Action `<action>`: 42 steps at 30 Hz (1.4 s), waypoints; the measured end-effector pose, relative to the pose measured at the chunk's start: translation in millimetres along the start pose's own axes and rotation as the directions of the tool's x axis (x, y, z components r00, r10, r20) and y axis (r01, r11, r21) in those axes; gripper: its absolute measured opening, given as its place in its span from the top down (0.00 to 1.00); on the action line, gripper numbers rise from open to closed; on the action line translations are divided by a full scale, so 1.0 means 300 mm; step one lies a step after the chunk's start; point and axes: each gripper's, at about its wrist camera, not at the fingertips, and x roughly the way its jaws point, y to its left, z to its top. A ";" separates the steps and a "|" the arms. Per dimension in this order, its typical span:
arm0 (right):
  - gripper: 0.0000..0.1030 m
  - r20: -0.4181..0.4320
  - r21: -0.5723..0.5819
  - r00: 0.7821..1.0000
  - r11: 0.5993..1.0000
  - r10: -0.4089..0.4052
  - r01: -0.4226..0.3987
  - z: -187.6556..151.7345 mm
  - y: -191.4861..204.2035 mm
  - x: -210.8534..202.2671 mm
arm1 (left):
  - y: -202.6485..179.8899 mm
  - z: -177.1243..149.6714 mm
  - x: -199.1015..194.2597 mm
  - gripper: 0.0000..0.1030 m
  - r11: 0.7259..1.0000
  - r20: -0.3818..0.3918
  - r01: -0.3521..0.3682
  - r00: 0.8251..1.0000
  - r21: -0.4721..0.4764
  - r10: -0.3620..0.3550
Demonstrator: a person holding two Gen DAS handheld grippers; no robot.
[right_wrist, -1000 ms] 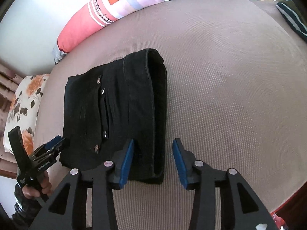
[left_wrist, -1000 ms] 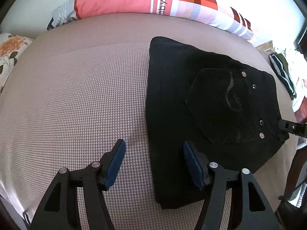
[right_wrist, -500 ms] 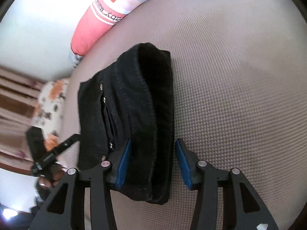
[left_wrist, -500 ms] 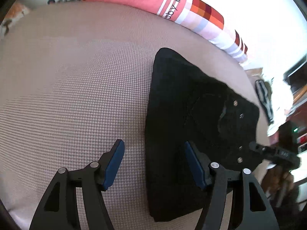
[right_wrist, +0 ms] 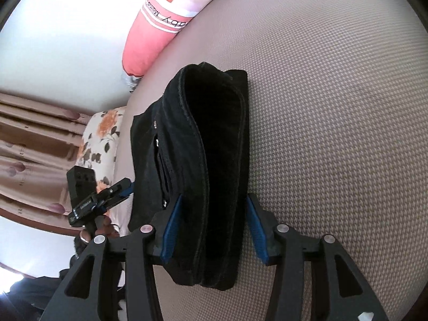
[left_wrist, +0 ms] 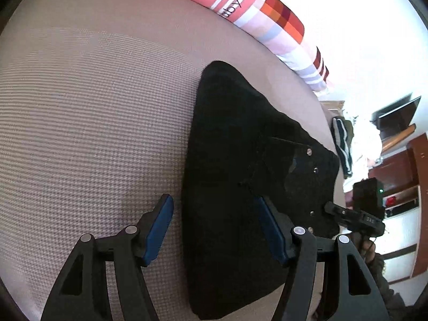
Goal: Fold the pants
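I see a beige woven bedspread (left_wrist: 93,107); along its far edge lies a pink patchwork bolster (left_wrist: 240,2) under a bright white wall (right_wrist: 67,40), with brown curtains (right_wrist: 32,139) beside the bolster.

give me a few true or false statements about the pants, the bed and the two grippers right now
1. The pants lie folded into a thick bundle on the bed. True.
2. The pants are light blue. False: they are black.
3. The right gripper has the folded end of the pants between its fingers. True.
4. The left gripper is shut tight on nothing. False: its fingers stand well apart, straddling the pants' edge.
5. A pink striped pillow lies along the bed's far edge. True.
6. The pillow lies on top of the pants. False: bare bed cover shows between them.
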 end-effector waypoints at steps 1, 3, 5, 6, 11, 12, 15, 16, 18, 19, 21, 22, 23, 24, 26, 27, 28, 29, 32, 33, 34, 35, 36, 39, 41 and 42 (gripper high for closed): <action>0.56 -0.002 0.003 1.000 1.000 0.011 -0.011 0.003 -0.004 0.000 | -0.001 0.006 0.004 0.37 1.000 -0.006 0.016 1.000 -0.002 -0.016; 0.56 -0.008 0.015 0.999 0.999 0.039 -0.039 0.011 -0.018 0.003 | -0.005 0.019 0.019 0.37 0.999 -0.027 0.043 0.999 0.007 -0.043; 0.56 -0.015 0.023 0.998 0.998 0.063 -0.062 0.014 -0.034 0.003 | -0.011 0.029 0.027 0.37 0.999 -0.033 0.046 0.998 0.016 -0.045; 0.56 -0.020 0.031 0.997 0.997 0.075 -0.074 0.019 -0.039 0.005 | -0.012 0.031 0.028 0.37 0.998 -0.037 0.052 0.998 0.017 -0.052; 0.60 -0.055 0.008 0.994 0.995 0.098 -0.098 0.037 -0.032 0.024 | 0.003 0.047 0.039 0.37 0.992 -0.067 0.125 0.990 0.009 -0.124; 0.61 -0.061 0.008 0.993 0.995 0.102 -0.101 0.041 -0.032 0.031 | 0.010 0.050 0.042 0.37 0.989 -0.075 0.151 0.986 0.002 -0.151; 0.64 -0.073 -0.011 0.992 0.994 0.106 -0.107 0.056 -0.022 0.055 | 0.025 0.052 0.047 0.37 0.978 -0.093 0.209 0.974 -0.004 -0.208; 0.64 -0.074 -0.012 0.992 0.994 0.106 -0.107 0.061 -0.020 0.058 | 0.027 0.055 0.052 0.37 0.975 -0.096 0.222 0.970 -0.010 -0.222; 0.64 -0.078 -0.012 0.991 0.994 0.111 -0.112 0.068 -0.016 0.064 | 0.023 0.059 0.060 0.37 0.971 -0.102 0.238 0.966 -0.009 -0.238; 0.64 -0.077 -0.012 0.991 0.993 0.113 -0.114 0.068 -0.017 0.064 | 0.018 0.061 0.066 0.37 0.970 -0.099 0.244 0.965 0.000 -0.243; 0.64 -0.075 -0.012 0.990 0.993 0.120 -0.121 0.067 -0.020 0.064 | 0.013 0.064 0.068 0.37 0.968 -0.094 0.251 0.964 0.013 -0.249; 0.64 -0.074 -0.009 0.990 0.992 0.122 -0.123 0.068 -0.021 0.066 | 0.010 0.070 0.073 0.37 0.968 -0.092 0.250 0.964 0.017 -0.248; 0.64 -0.073 -0.008 0.990 0.992 0.122 -0.123 0.066 -0.017 0.069 | 0.009 0.072 0.073 0.37 0.968 -0.089 0.249 0.965 0.020 -0.246; 0.64 -0.072 -0.009 0.990 0.993 0.119 -0.120 0.064 -0.012 0.071 | 0.004 0.074 0.074 0.37 0.970 -0.082 0.242 0.967 0.025 -0.240; 0.64 -0.070 -0.009 0.991 0.993 0.113 -0.114 0.056 -0.005 0.069 | -0.003 0.062 0.068 0.39 0.976 -0.065 0.214 0.975 0.050 -0.210; 0.64 -0.067 -0.006 0.991 0.993 0.114 -0.114 0.052 -0.004 0.068 | -0.016 0.054 0.065 0.43 0.980 -0.056 0.181 0.983 0.077 -0.178; 0.64 -0.064 0.001 0.992 0.994 0.113 -0.113 0.047 0.006 0.076 | -0.027 0.048 0.064 0.45 0.983 -0.048 0.152 0.988 0.101 -0.148; 0.64 -0.059 0.002 0.992 0.994 0.109 -0.109 0.042 0.009 0.074 | -0.041 0.041 0.064 0.52 0.986 -0.037 0.106 0.994 0.132 -0.102; 0.64 -0.050 0.009 0.994 0.995 0.099 -0.099 0.036 0.016 0.076 | -0.088 0.029 0.072 0.60 0.980 -0.010 -0.008 1.000 0.197 0.010; 0.65 -0.045 0.014 0.995 0.996 0.093 -0.093 0.035 0.021 0.079 | -0.101 0.025 0.073 0.60 0.978 -0.001 -0.041 0.999 0.207 0.042; 0.65 -0.039 0.014 0.996 0.996 0.084 -0.083 0.031 0.029 0.080 | -0.108 0.021 0.075 0.61 0.975 0.006 -0.065 0.998 0.212 0.065; 0.65 -0.032 0.006 0.997 0.998 0.067 -0.067 0.027 0.039 0.080 | -0.119 0.016 0.078 0.61 0.971 0.016 -0.095 0.995 0.221 0.094; 0.65 -0.024 0.002 0.998 0.999 0.051 -0.051 0.023 0.048 0.080 | -0.132 0.011 0.080 0.62 0.964 0.026 -0.126 0.992 0.233 0.123; 0.65 0.003 0.000 1.000 1.000 -0.002 0.002 0.015 0.075 0.077 | -0.154 -0.001 0.084 0.65 0.949 0.050 -0.189 0.982 0.254 0.182; 0.67 0.024 -0.024 0.999 0.999 -0.046 0.047 0.009 0.108 0.072 | -0.165 -0.005 0.081 0.68 0.942 0.064 -0.222 0.975 0.250 0.213; 0.68 0.032 -0.028 0.998 0.998 -0.057 0.058 0.010 0.118 0.069 | -0.170 -0.006 0.077 0.71 0.939 0.072 -0.236 0.972 0.250 0.225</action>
